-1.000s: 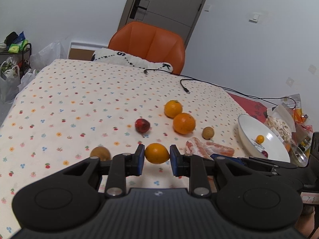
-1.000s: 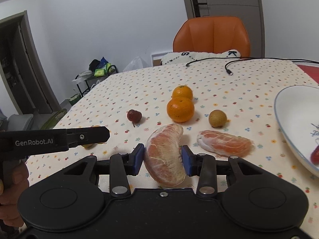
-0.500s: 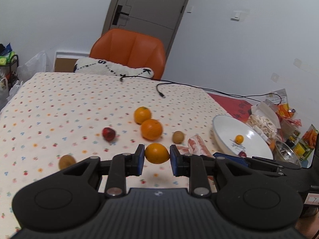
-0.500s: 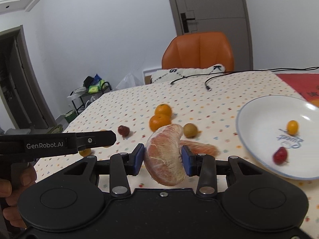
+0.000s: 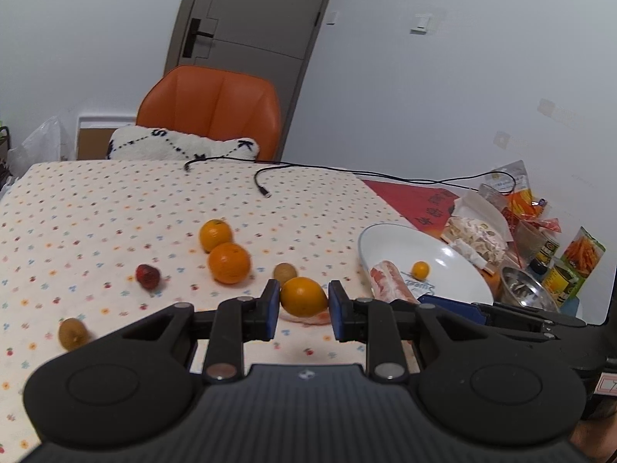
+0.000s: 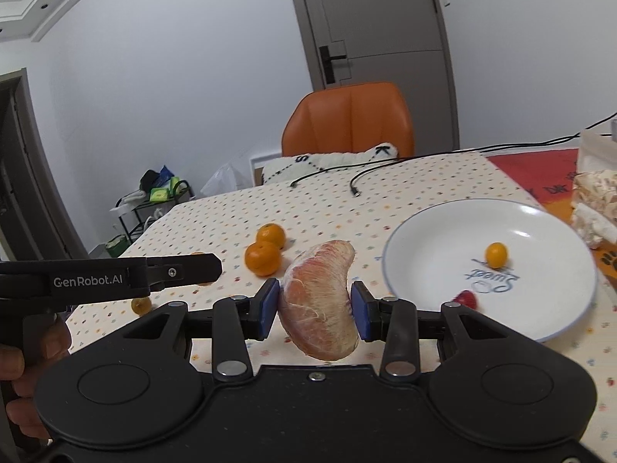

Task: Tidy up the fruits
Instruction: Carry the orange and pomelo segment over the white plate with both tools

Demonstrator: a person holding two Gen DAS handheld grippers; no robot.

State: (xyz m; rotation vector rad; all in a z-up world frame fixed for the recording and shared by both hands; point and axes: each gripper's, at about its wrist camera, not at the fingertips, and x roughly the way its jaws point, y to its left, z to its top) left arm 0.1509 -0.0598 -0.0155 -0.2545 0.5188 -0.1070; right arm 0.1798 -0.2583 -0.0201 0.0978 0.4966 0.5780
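Right hand-held gripper [image 6: 314, 310], lower centre, clamped on a peeled pomelo segment [image 6: 320, 301]; left hand-held gripper [image 5: 302, 305] clamped on a small orange fruit [image 5: 304, 296]. Carry each over the white plate [image 6: 432, 231] at right, lower inside the rim, then release gently.

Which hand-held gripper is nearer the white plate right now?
Right. The right hand-held gripper, holding a peeled pomelo segment, is at the round white plate's near rim. The left hand-held gripper, holding a small orange fruit, sits further left.
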